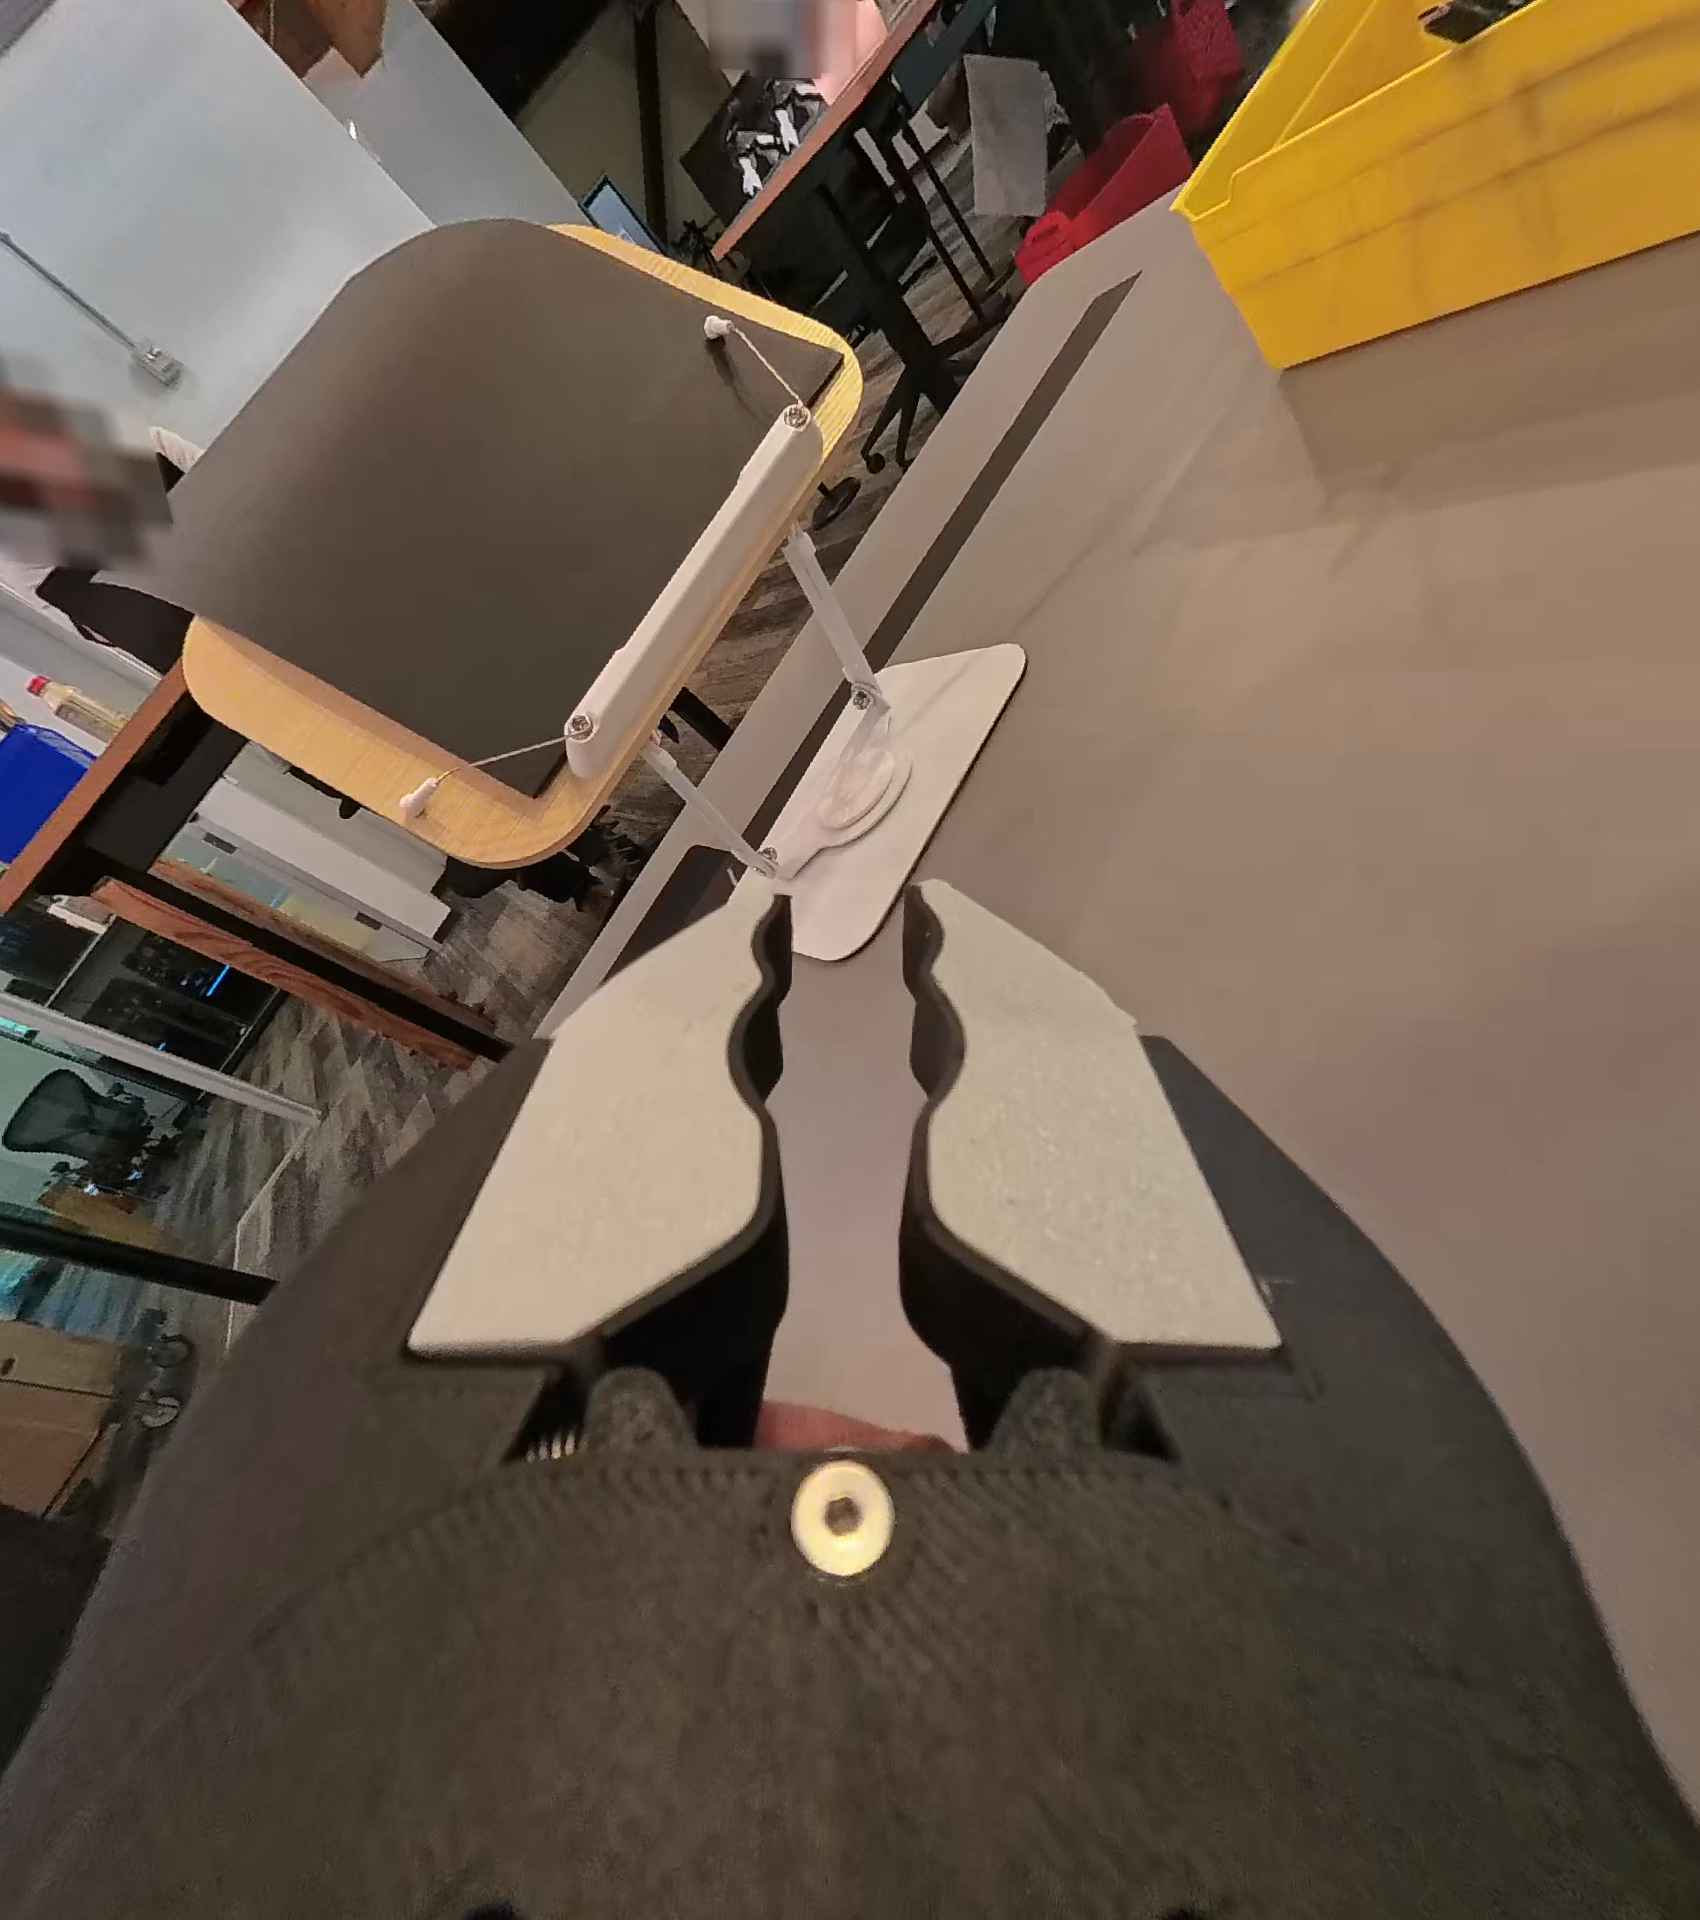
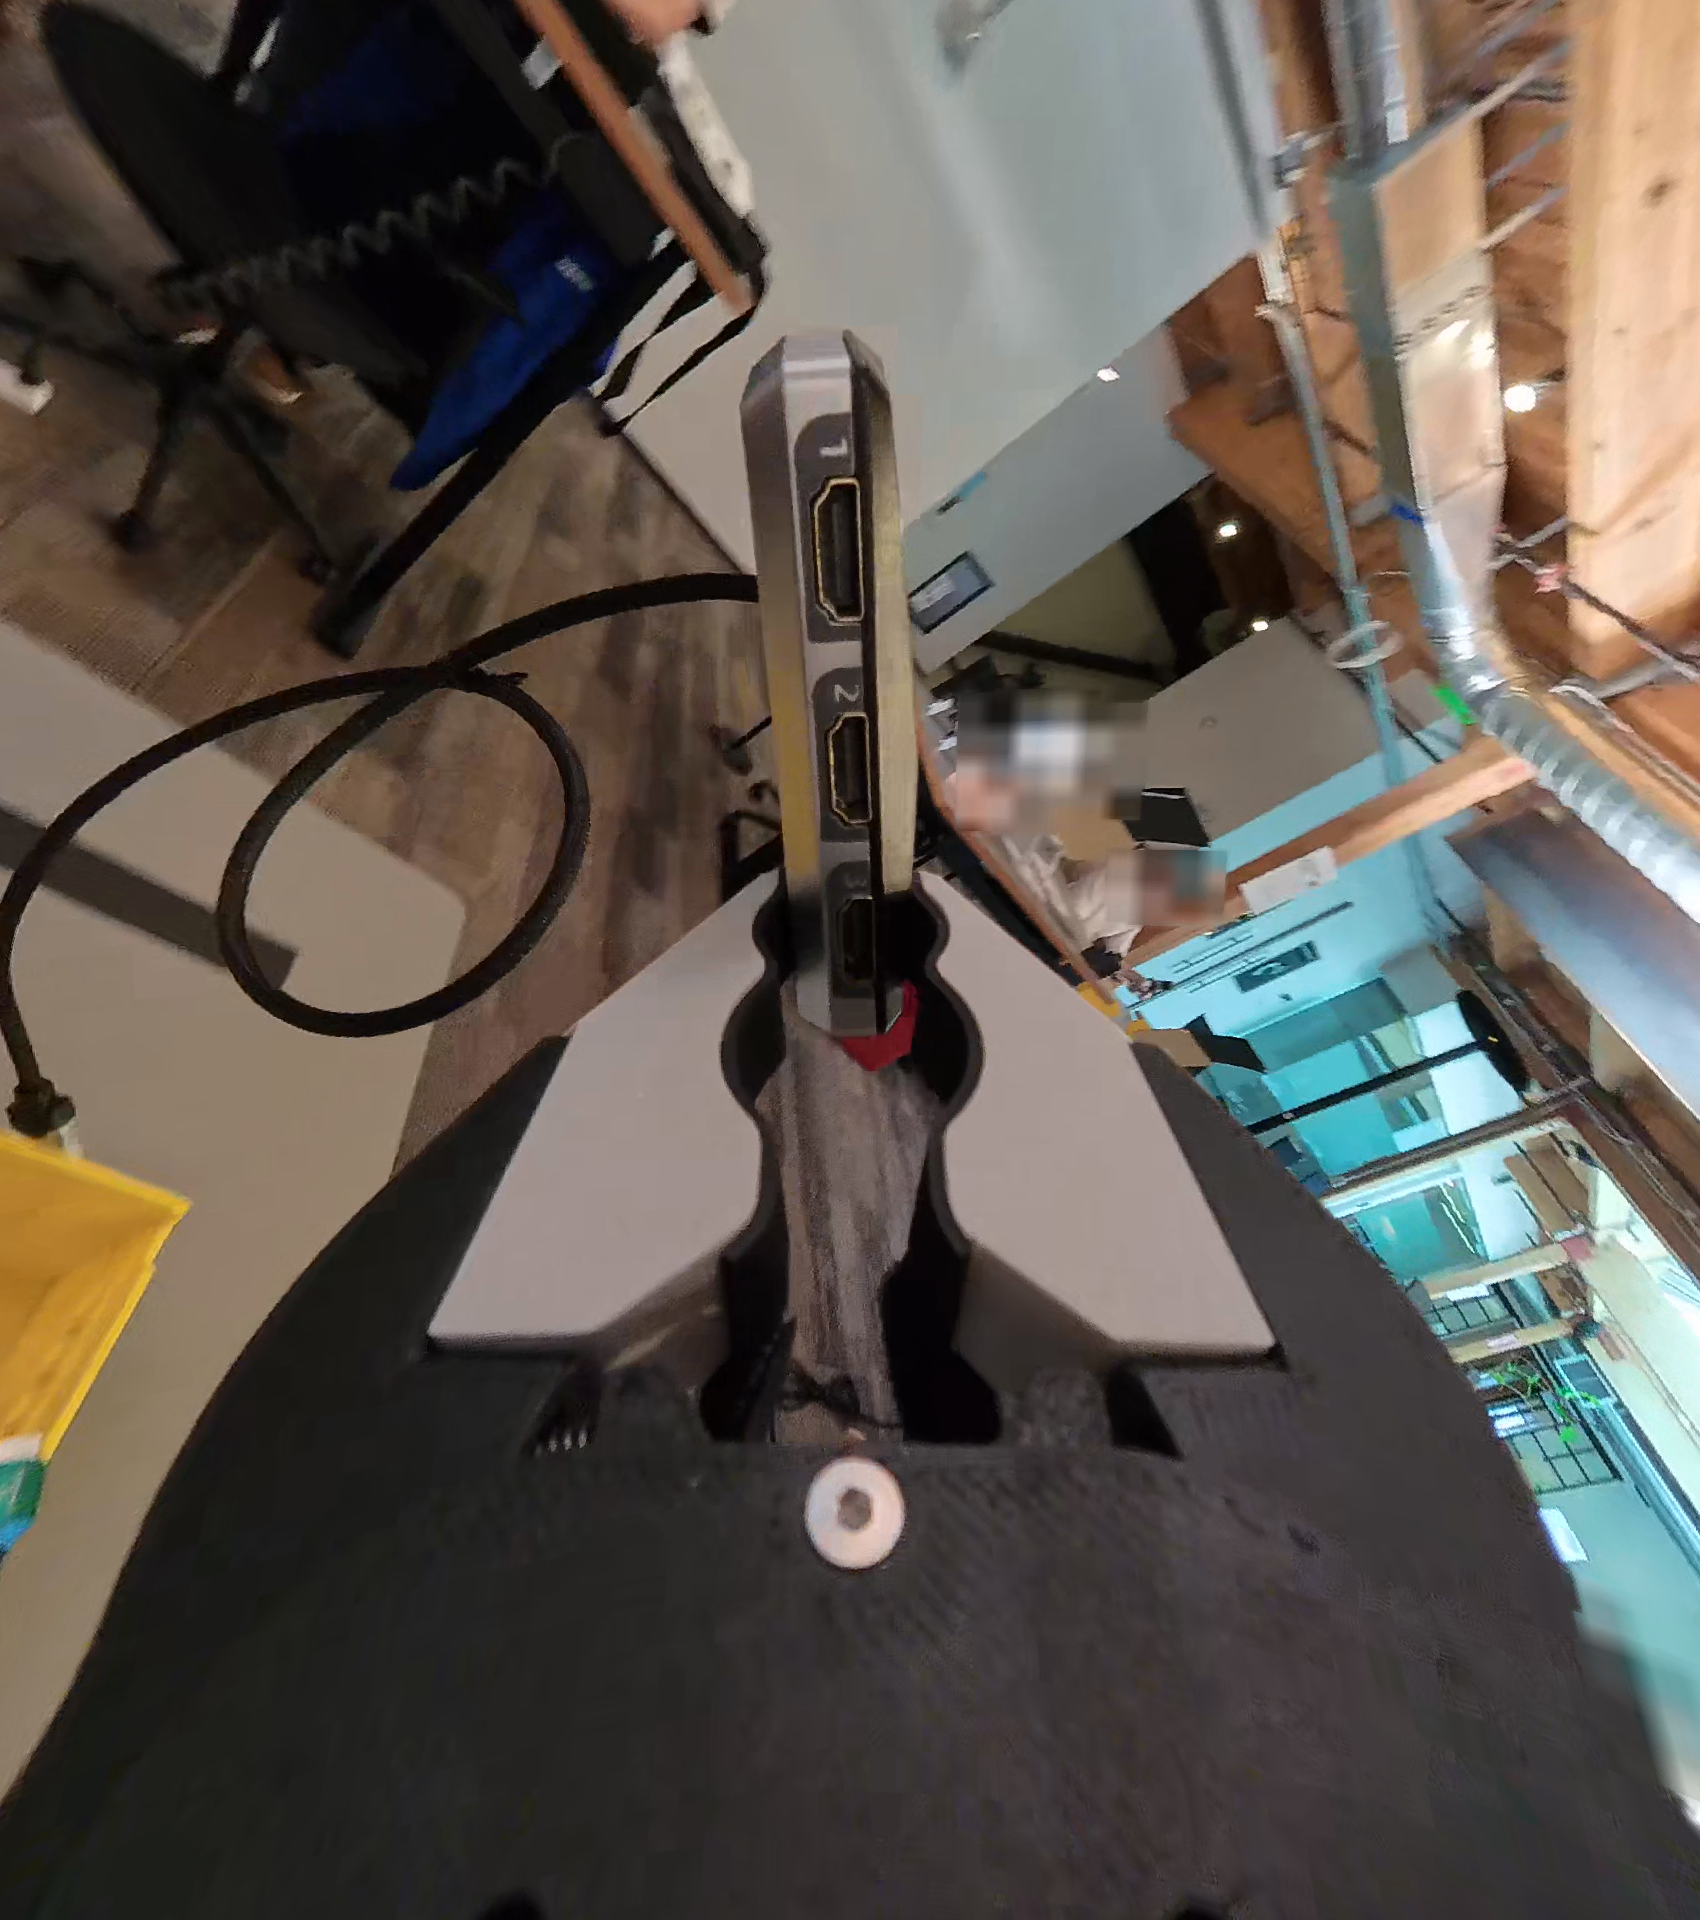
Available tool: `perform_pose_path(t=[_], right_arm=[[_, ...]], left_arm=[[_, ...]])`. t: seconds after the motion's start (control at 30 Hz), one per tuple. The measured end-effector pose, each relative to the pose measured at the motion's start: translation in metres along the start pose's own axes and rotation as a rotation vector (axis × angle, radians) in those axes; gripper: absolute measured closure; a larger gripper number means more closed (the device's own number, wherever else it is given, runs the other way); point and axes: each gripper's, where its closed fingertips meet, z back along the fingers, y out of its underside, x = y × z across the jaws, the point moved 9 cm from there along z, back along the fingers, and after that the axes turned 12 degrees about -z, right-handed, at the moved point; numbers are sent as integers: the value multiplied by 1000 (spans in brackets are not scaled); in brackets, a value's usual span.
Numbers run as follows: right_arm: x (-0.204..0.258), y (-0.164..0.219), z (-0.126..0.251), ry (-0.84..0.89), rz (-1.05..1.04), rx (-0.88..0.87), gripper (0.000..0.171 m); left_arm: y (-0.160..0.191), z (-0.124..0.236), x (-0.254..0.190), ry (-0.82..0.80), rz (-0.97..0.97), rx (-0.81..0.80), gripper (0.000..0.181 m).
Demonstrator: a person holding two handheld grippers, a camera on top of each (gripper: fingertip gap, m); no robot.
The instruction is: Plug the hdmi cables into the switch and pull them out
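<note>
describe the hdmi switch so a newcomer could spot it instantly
In the right wrist view, start at the right gripper in the lower centre. Clamped between its fingers, standing on edge, is the HDMI switch, a slim grey metal slab. Its facing edge carries three empty gold-rimmed ports in a row, and a black braided cable loops off left.

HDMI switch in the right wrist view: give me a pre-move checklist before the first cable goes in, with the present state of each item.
1. Grey metal HDMI switch clamped in the right gripper: ok.
2. Three ports on the switch's edge facing the camera and empty: ok.
3. Lowest port free of the fingers: not ok, it sits between them.
4. Left gripper holding a plug: not ok, open and empty.
5. Black braided cable within sight: ok, it loops over the grey table and runs behind the switch.
6. Whether that cable is attached to the switch: cannot tell.
</note>
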Motion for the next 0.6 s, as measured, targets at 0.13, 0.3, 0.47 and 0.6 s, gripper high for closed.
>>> perform_pose_path(t=[0.13,0.3,0.47,0.6], right_arm=[[-28,-23,22,80,-39,-77,155],[-40,-37,42,101,-27,-80,154],[-21,-24,32,87,49,17,154],[6,11,9,31,69,99,154]], left_arm=[[2,0,-1,6,2,3,162],[5,1,-2,9,-1,9,162],[5,1,-3,19,8,6,162],[5,2,-3,20,4,8,162]])
